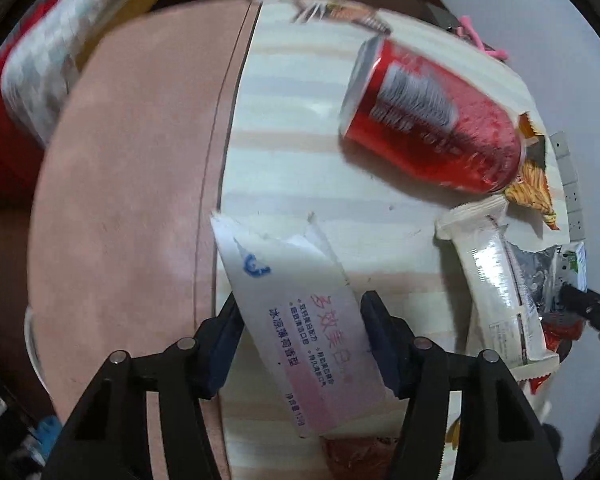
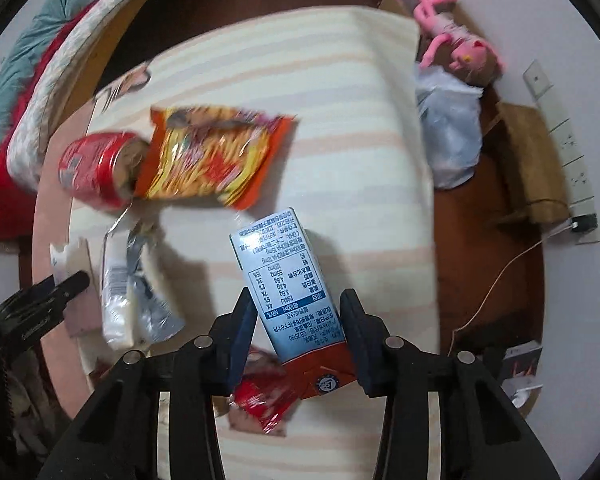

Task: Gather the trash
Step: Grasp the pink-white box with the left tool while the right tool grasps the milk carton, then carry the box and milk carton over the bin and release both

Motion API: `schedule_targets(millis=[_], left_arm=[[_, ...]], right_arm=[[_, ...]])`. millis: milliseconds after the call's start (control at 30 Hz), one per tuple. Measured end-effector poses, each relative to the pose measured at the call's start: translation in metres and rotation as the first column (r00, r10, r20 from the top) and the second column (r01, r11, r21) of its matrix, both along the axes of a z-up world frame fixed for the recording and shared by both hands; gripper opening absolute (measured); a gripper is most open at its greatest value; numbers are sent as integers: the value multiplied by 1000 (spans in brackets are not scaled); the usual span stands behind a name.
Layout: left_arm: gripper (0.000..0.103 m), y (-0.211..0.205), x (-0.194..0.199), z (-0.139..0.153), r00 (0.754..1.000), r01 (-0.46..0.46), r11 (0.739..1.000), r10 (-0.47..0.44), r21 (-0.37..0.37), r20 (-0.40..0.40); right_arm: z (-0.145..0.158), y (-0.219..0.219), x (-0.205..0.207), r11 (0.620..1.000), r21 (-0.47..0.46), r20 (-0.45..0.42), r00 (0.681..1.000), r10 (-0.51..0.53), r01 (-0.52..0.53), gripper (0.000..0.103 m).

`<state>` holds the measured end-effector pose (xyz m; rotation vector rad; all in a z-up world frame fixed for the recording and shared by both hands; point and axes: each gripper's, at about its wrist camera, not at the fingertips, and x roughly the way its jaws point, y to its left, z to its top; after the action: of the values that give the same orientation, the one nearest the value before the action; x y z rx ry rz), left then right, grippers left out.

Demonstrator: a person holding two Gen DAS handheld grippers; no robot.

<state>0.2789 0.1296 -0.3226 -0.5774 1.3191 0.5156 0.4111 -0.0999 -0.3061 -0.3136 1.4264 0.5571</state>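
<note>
My left gripper (image 1: 300, 316) is shut on a white and pink toothpaste box (image 1: 300, 312), held above the striped cloth (image 1: 300, 120). My right gripper (image 2: 298, 312) is shut on a blue and red drink carton (image 2: 288, 280). A red soda can (image 1: 432, 116) lies on its side on the cloth; it also shows in the right wrist view (image 2: 96, 168). An orange noodle wrapper (image 2: 212, 156) lies beside the can. A white and silver wrapper (image 1: 500, 292) lies at the right of the left view, and it also shows in the right wrist view (image 2: 128, 280). A small red wrapper (image 2: 260, 404) lies under the carton.
The cloth covers part of a pink round table (image 1: 132, 200). A pink plush toy (image 2: 456, 40), a plastic bag (image 2: 448, 128), a cardboard box (image 2: 532, 160) and a power strip (image 2: 568, 152) lie on the floor at the right. Bedding (image 1: 32, 72) lies at the left.
</note>
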Motion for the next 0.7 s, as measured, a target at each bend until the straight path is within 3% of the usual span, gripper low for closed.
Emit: schedule_targets(millis=[233,400,600,700], left_arm=[[50,-8,-8,5,998,-54,997,53,59,24],[48,-14,-31,25,996,-66,988,58,137,63],[48,-31,-61,80,983,-82,967,38,241,182],[48,-35,-84,106,970,-91,961,26,262,240]], right_arm=[[-17,12,-4,998,-67,40,999,21,-18,45],[-13,9,-10,999,-38,82,997,4,-1,41],[38,4,-39,999,43,240,971,1,-11,40],[66,6,-61,994,102,279,960,9,-39,39]])
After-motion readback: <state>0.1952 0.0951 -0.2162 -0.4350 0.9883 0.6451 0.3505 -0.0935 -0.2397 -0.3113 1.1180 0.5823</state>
